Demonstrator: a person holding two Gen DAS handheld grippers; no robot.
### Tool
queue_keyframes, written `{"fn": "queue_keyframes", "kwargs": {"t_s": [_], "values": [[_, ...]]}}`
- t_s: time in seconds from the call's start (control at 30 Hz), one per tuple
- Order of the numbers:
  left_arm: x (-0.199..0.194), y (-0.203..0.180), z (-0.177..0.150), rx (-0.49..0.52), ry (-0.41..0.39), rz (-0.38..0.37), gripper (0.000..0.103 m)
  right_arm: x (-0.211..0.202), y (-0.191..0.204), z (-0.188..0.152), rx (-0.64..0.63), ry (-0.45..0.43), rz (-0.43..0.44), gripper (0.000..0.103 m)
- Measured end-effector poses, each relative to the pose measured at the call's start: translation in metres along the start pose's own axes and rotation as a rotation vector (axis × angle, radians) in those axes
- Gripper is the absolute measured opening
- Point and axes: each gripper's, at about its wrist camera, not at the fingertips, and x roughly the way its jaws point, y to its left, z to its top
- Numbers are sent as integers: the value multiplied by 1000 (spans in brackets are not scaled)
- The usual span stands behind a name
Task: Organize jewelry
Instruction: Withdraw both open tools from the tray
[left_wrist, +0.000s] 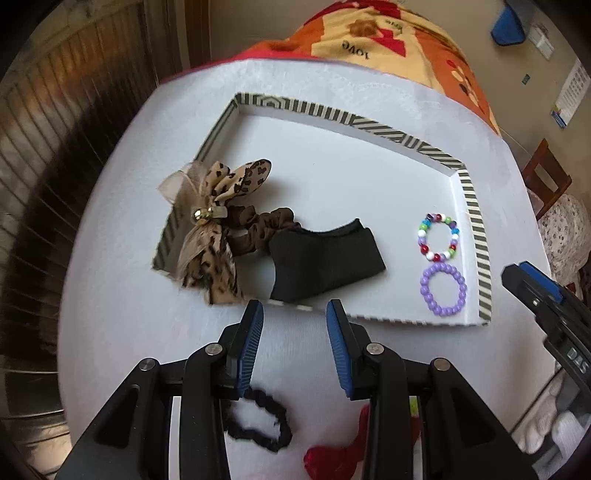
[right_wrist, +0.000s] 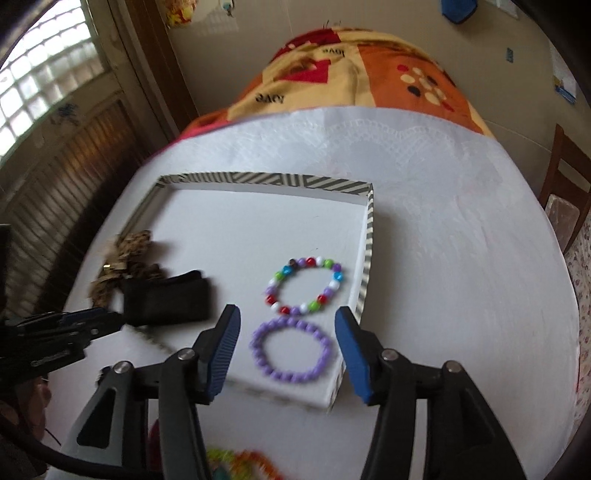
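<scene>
Black scrunchie (left_wrist: 258, 421) and red piece (left_wrist: 332, 456) lie on surface (left_wrist: 110, 295) under left gripper (left_wrist: 294, 317), fingers spread, empty. Right gripper (right_wrist: 288, 325) fingers spread, empty, above purple bracelet (right_wrist: 291, 350) in striped tray (right_wrist: 369, 236), touching multicolor bracelet (right_wrist: 304, 286); leopard bow (left_wrist: 214, 206) overhangs left rim. Risk: bow slipping out, or fingers nudging beads. Blanket (left_wrist: 369, 37) reads "love".

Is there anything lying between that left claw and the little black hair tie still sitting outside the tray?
Nothing visible does. The black hair tie lies on the white tabletop just under the open left gripper, outside the striped tray. A red item lies beside it, not over it.
</scene>
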Motion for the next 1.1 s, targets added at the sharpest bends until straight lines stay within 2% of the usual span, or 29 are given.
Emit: {"fn": "queue_keyframes", "kwargs": {"t_s": [0.37,0.6,1.1], "values": [[-50,-21,-42,86,-86,36,25,-59,17,-44,12,-45,41,58],[-73,-25,-69,82,-119,59,25,-91,27,-69,-7,-89,56,61],[-109,-30,-118,53,-187,107,25,-127,37,-111,-43,-90,43,61]]}}
